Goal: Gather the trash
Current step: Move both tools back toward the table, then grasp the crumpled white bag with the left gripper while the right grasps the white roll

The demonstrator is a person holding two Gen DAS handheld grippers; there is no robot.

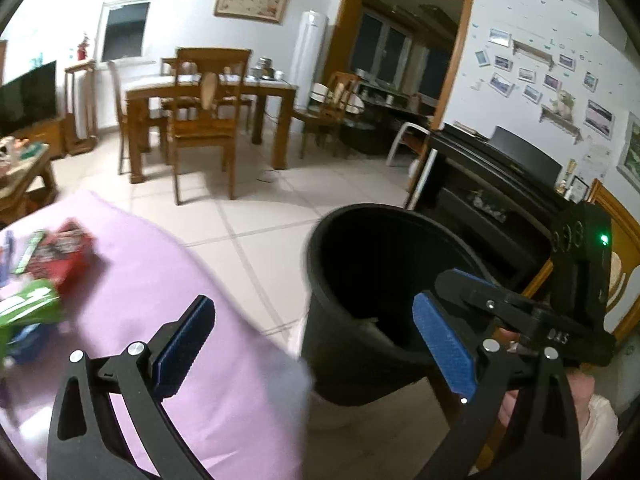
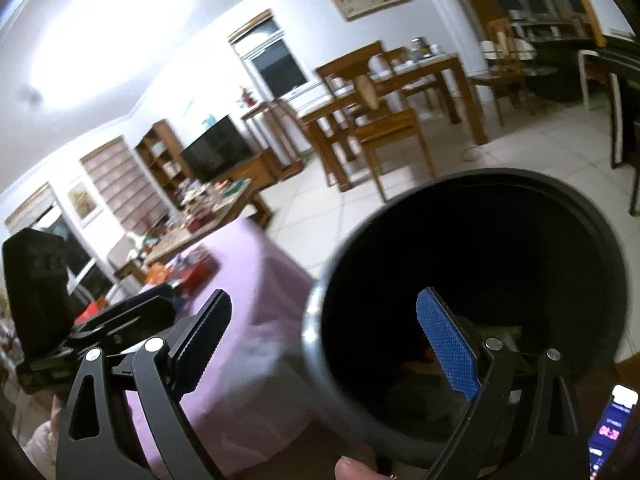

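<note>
A black round trash bin (image 1: 360,304) stands on the floor beside a table with a pink cloth (image 1: 192,288). My left gripper (image 1: 316,340) is open and empty, its fingers straddling the table edge and the bin rim. My right gripper (image 2: 324,340) is open and empty above the bin's mouth (image 2: 480,264), and it shows at the right of the left wrist view (image 1: 520,312). Trash lies on the cloth at the left: a red box (image 1: 64,252) and a green packet (image 1: 28,304). Something pale lies in the bin's bottom (image 2: 500,332), unclear.
A wooden dining table with chairs (image 1: 200,104) stands across the tiled floor. A black piano (image 1: 492,184) is right of the bin. A cluttered coffee table (image 2: 204,216) and a TV (image 2: 216,148) are beyond the pink cloth. A phone screen (image 2: 612,428) is at lower right.
</note>
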